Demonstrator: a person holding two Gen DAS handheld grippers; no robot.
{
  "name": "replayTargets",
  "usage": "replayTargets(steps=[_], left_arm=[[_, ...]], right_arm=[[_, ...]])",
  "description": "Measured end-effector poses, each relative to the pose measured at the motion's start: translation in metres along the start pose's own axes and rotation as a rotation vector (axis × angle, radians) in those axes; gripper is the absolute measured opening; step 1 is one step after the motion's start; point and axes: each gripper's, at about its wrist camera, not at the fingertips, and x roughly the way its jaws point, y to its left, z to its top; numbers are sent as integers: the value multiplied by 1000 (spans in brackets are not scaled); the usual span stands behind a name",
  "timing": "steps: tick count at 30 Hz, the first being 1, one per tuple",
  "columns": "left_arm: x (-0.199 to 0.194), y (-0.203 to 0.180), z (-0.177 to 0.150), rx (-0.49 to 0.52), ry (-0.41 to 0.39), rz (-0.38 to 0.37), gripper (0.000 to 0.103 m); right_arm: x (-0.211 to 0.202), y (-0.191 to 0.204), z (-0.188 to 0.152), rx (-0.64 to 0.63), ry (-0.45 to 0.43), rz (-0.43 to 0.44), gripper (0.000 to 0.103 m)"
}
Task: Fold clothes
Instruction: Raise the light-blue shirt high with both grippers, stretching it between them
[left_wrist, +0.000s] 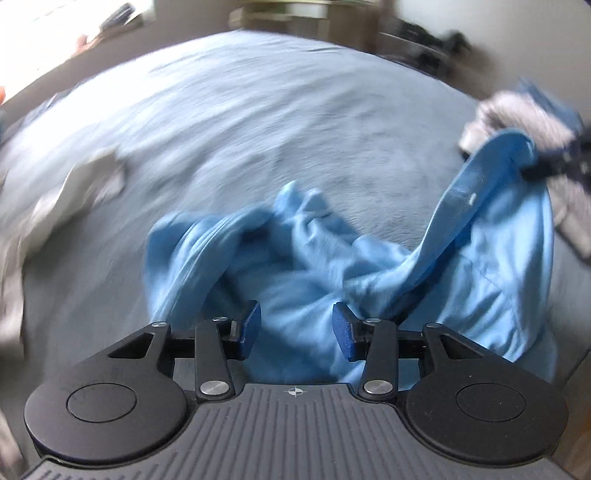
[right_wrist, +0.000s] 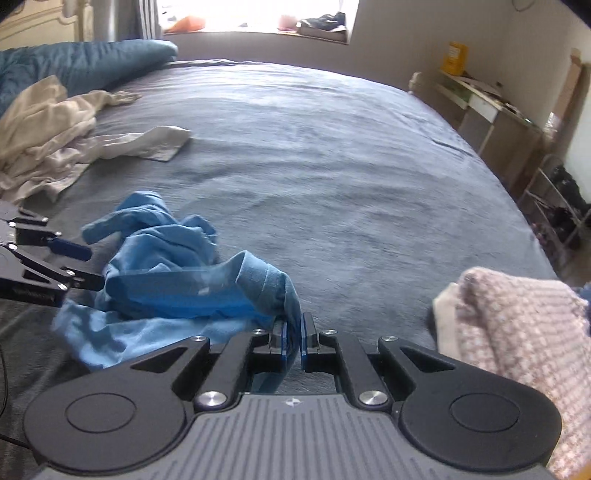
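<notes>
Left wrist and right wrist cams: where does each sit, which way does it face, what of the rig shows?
Left wrist: on the left gripper, angled down over the bed; its own fingers apart above the blue shirt, the right gripper at far right.
Right wrist: on the right gripper, facing up the bed toward the window; its own fingers pinch the shirt's edge, the left gripper at the left edge.
Shared: shirt, bed, white clothes, pink knit.

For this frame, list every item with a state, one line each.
Light blue shirt: crumpled on the bed, one edge pinched.
Right gripper: shut on the light blue shirt.
Left gripper: open, over the shirt, gripping nothing.
White clothes: unfolded heap.
Pink knit: bunched at the bed's edge.
</notes>
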Motion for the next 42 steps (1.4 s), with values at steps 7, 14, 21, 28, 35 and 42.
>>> replayTargets(steps=[7,14,21,28,35,42], left_arm=[[15,-31,14,419,-42,13,51],[33,-53,18,868,-79,-66,55],[59,-63,11,1185,-83,-147,55],[84,-63,21,1054,-14,-210,13],[56,-47,42,760,-128,-109,7],[-3,-7,62,296,-288,88,6]], right_arm=[[6,-25,-8,65,3,-47,7],[10,-42,-13,111,7,-47,7],[15,-42,-23,125,20,-34,7],[22,-43,-28,163,26,-36,7],[16,-38,-30,167,10,-50,7],[0,-19,-10,132,-105,-75,8]])
